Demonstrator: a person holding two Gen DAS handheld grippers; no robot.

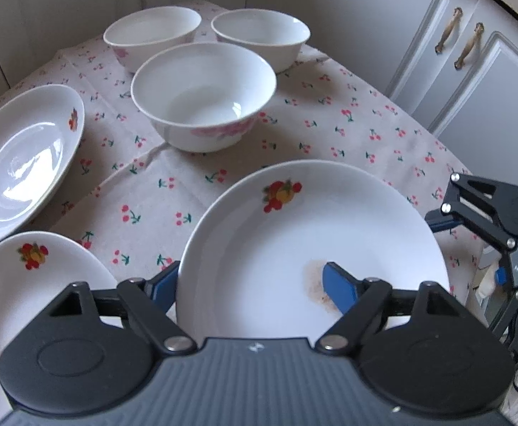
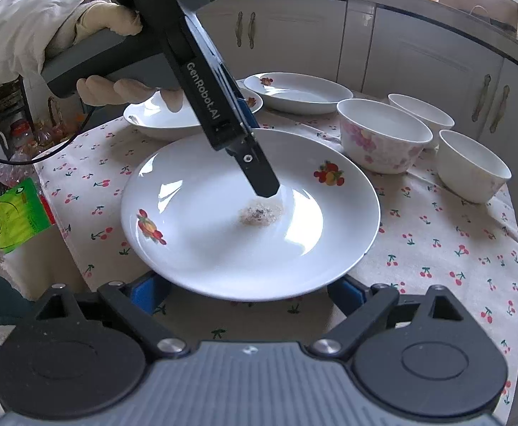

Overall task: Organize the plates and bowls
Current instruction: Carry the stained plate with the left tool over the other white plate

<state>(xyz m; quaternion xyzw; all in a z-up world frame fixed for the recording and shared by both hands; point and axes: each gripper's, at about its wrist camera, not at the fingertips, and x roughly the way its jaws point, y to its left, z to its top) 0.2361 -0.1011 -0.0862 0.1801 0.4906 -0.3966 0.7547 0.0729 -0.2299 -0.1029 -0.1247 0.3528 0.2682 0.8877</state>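
While the plate (image 2: pixel 223 248) rests on the cherry-print cloth (image 2: pixel 436 266), the left gripper (image 1: pixel 252 284) straddles its rim, one finger inside, not visibly pinching; the right gripper (image 2: pixel 248 291) waits unclenched at the near edge, likely steadying it for lifting onto the other plates (image 2: pixel 294 90)

A cherry-print tablecloth (image 2: pixel 436 248) covers my table. White cabinet doors (image 1: pixel 419 46) stand far behind, and a green packet (image 2: pixel 14 216) lies at my left.
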